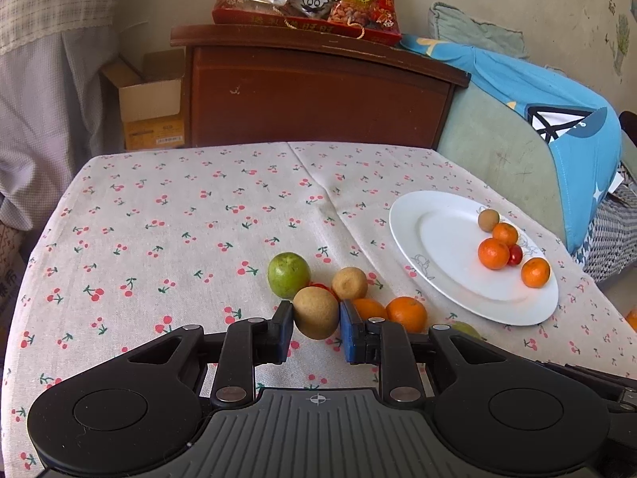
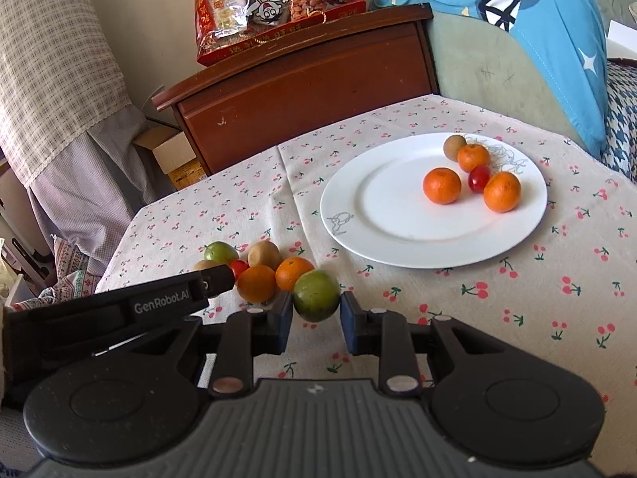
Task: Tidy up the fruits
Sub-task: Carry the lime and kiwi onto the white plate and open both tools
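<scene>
Only right view shows right hand-held gripper pinching green fruit.

"GenRobot.AI" stands on the left gripper (white lettering, black body).

L hand-held gripper & R hand-held gripper: both low, level, jaws partly closed.

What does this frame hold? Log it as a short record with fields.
left tool: around a kiwi
right tool: around a green fruit
plate: three oranges, one kiwi, one red tomato
pile: two oranges, kiwis, green fruit, tomato, on the cloth
lifted: cannot tell
</scene>
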`<action>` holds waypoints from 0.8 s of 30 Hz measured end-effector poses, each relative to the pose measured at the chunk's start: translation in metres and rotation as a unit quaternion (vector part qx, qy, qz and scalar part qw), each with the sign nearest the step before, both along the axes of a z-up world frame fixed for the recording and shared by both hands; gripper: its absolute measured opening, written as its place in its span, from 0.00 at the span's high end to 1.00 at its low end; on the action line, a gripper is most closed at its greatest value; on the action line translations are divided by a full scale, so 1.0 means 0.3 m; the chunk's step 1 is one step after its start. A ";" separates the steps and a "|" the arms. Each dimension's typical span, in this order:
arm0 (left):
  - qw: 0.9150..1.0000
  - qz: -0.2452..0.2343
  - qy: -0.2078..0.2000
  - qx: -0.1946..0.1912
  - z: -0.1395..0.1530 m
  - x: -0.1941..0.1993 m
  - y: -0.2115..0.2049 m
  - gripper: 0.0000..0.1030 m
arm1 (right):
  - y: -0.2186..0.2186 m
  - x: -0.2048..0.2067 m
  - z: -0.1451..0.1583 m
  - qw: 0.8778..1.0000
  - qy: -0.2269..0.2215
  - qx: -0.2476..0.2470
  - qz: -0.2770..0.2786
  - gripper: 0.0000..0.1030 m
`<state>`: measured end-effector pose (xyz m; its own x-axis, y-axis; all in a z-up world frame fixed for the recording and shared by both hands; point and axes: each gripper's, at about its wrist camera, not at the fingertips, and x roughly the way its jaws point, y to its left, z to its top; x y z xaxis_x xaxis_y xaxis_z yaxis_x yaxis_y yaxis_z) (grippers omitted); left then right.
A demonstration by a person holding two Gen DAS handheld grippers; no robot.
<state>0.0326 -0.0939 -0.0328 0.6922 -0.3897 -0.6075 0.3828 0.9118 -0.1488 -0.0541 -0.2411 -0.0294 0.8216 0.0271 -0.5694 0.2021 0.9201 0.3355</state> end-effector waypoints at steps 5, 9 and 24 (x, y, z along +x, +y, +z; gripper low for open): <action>1.000 -0.005 -0.015 -0.011 0.051 -0.021 -0.003 0.78 | -0.028 -0.015 0.045 1.000 -0.022 0.000 -0.010 0.75; 0.999 -0.012 -0.032 -0.024 0.110 -0.037 -0.006 0.78 | -0.072 -0.032 0.082 0.998 -0.046 0.005 -0.030 0.75; 0.995 -0.090 -0.028 -0.029 0.152 0.034 -0.168 0.78 | -0.208 -0.021 0.020 0.992 -0.026 0.046 -0.114 0.75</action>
